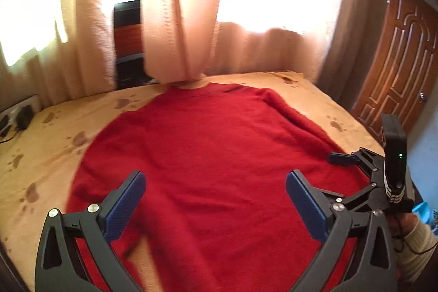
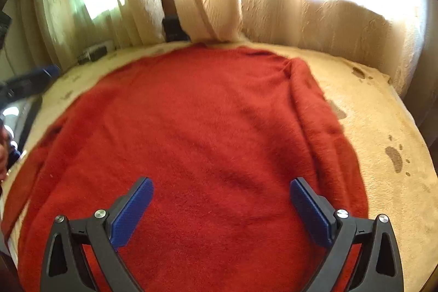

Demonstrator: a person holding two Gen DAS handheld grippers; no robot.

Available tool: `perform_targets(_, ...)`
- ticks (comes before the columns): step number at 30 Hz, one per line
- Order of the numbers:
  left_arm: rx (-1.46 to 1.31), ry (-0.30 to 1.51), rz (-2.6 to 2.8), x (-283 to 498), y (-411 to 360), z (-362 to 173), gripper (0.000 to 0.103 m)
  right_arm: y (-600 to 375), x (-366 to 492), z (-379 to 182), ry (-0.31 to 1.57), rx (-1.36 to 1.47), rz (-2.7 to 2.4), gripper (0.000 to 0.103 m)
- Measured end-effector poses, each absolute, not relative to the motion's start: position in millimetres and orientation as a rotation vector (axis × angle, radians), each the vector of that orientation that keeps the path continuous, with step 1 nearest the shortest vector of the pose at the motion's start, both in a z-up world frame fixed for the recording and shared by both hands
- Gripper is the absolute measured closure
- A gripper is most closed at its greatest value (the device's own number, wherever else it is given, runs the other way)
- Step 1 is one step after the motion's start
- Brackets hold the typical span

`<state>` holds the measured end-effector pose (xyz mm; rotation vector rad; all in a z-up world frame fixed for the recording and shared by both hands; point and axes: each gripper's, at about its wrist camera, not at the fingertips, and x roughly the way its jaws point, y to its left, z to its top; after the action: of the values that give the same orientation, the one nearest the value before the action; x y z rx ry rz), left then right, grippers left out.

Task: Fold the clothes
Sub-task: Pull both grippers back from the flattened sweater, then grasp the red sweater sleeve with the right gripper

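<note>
Fingertips of both our grippers, left gripper (image 1: 215, 205) and right gripper (image 2: 221, 212), stand spread wide, pinching nothing, above the near part of the fuzzy red knit sweater (image 2: 191, 133) lying flat on the tan paw-print bedspread (image 2: 383, 127). We judge folding barely begun: its right sleeve (image 2: 314, 111) lies inward, and next we need a left-edge grasp.

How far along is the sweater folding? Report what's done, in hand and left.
Done: the red sweater lies spread on the beige bedspread, and its right sleeve looks laid along the body. In hand: nothing; the left gripper and right gripper are both open above the fabric, gripping none of it. Left: seemingly all the body folds; the sweater's left edge is blurred, so that sleeve's state is unclear.
</note>
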<state>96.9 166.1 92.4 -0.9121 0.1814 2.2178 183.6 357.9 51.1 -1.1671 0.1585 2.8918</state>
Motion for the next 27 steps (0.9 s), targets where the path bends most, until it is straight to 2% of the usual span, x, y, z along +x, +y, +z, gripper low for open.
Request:
perform_targets(3, -0.950, 0.137, 2.094, 102, 215, 87, 0.000, 384, 233, 80, 0.333, -0.974, 2.971, 0.001)
perform_targets(5, -0.954, 0.135, 2.041, 108, 242, 84, 0.000, 401, 278, 99, 0.311, -0.855, 2.980, 0.001)
perform_targets(7, -0.950, 0.144, 2.003, 114, 267, 82, 0.000, 419, 318, 112, 0.207, -0.812, 2.921, 0.001)
perform_targets(9, -0.962, 0.128, 1.968, 119, 285, 77, 0.000, 434, 350, 110, 0.162, -0.863, 2.851, 0.002)
perform_targets(11, -0.988, 0.103, 1.935, 119, 297, 69, 0.000, 448, 379, 105, 0.143, -0.932, 2.780, 0.012)
perform_targets(13, -1.019, 0.081, 1.913, 119, 308, 60, 0.000, 457, 398, 90, 0.189, -1.026, 2.736, 0.035)
perform_targets(15, -1.051, 0.068, 1.908, 119, 316, 50, 0.000, 454, 408, 75, 0.176, -1.104, 2.720, 0.042)
perform_targets(20, -1.121, 0.035, 1.919, 111, 318, 27, 0.000, 432, 416, 50, 0.091, -1.225, 2.770, 0.042)
perform_targets(23, -1.163, 0.010, 1.926, 106, 315, 16, 0.000, 412, 405, 44, -0.040, -1.245, 2.784, 0.042)
perform_targets(24, -1.169, 0.010, 1.931, 104, 314, 15, 0.000, 407, 401, 41, -0.090, -1.252, 2.777, 0.049)
perform_targets(25, -1.175, 0.009, 1.936, 103, 313, 13, 0.000, 407, 396, 38, -0.109, -1.259, 2.760, 0.067)
perform_targets(26, -1.178, 0.009, 1.940, 102, 313, 13, 0.000, 407, 391, 35, -0.126, -1.265, 2.743, 0.069)
perform_targets(27, -1.181, 0.009, 1.944, 100, 312, 12, 0.000, 410, 389, 37, -0.100, -1.252, 2.740, 0.079)
